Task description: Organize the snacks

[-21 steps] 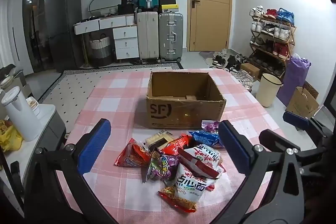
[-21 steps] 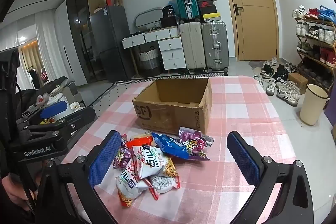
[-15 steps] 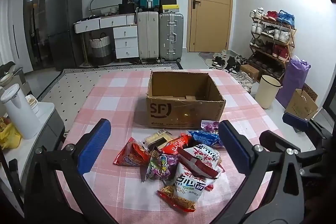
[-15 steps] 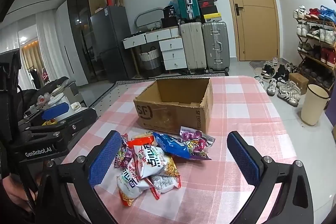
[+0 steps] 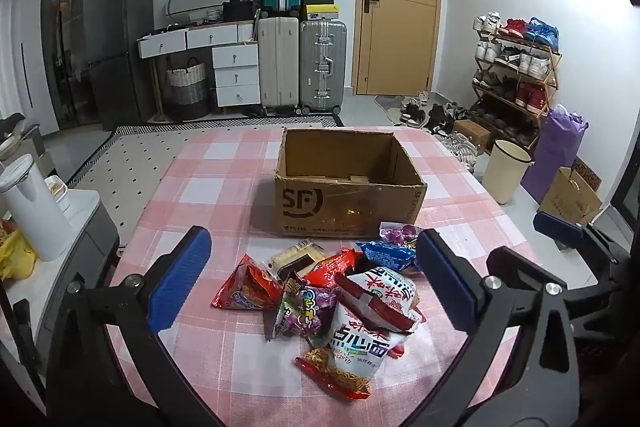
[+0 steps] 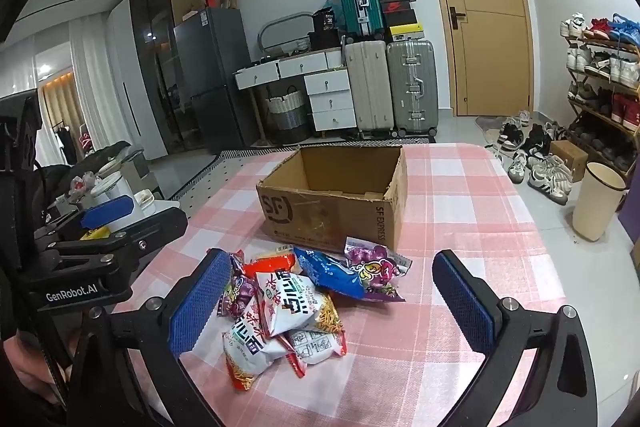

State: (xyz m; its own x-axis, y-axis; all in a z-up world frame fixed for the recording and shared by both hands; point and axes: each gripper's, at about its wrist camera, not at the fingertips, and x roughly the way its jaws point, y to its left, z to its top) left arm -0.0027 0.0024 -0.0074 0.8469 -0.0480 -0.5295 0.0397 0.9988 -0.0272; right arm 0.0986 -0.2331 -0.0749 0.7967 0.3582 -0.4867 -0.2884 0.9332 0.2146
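Note:
A pile of several snack packets lies on the pink checked tablecloth, just in front of an open cardboard box marked SF. The box looks empty. My left gripper hangs above the pile, open wide, nothing between its blue pads. My right gripper is open too, over the white noodle packets and the blue packet. Each gripper shows at the edge of the other's view: the right gripper and the left gripper.
Suitcases, white drawers and a door line the back wall. A shoe rack and a cream bin stand right of the table. A white jug sits on a side cabinet at the left.
Both grippers have edged slightly, so the box and snacks shift a little in view. Nothing was picked up or let go.

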